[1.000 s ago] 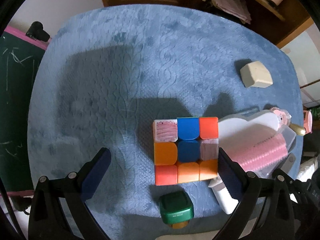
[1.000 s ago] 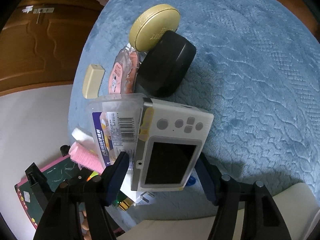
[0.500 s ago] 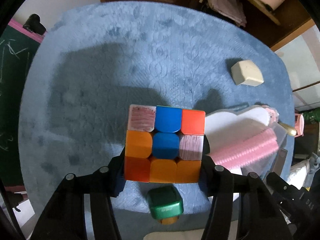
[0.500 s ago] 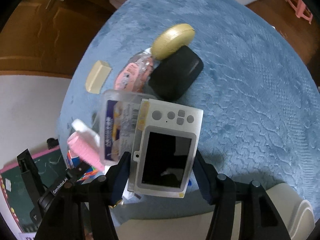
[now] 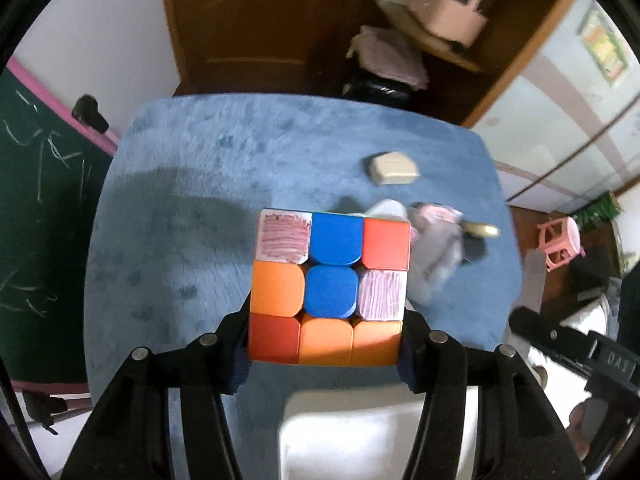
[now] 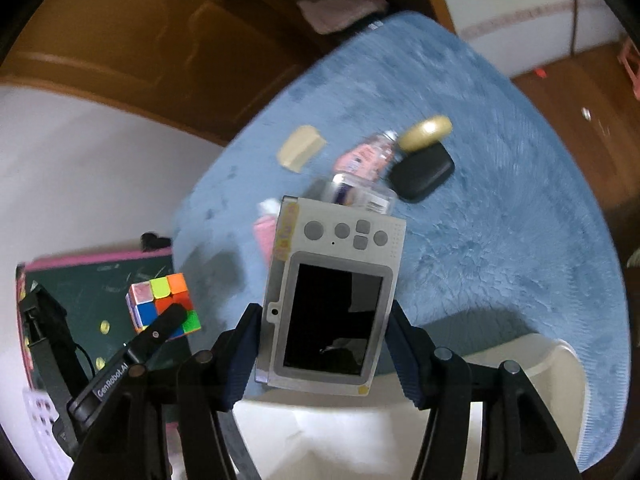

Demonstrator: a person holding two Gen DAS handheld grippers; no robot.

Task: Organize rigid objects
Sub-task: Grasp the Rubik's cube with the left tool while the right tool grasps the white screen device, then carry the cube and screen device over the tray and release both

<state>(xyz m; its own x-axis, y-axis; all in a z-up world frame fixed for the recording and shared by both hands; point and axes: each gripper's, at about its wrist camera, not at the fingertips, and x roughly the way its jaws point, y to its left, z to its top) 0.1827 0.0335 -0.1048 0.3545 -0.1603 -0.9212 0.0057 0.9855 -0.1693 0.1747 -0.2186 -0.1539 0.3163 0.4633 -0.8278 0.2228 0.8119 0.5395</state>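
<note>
Between the dark pads of the left gripper (image 5: 325, 340), the puzzle cube (image 5: 329, 288) is pinched at its lower edges and held above the blue cloth (image 5: 180, 248), pointing steeply down; a beige block (image 5: 393, 168) at 1 o'clock and blurred clutter at 3 o'clock still await sorting. Seen from the right wrist, the right gripper (image 6: 323, 354) clamps a grey handheld console (image 6: 332, 304) aloft, angled downward; a black case (image 6: 422, 174) and gold disc (image 6: 426, 133) remain at 1 o'clock. Sorting looks barely begun.
</note>
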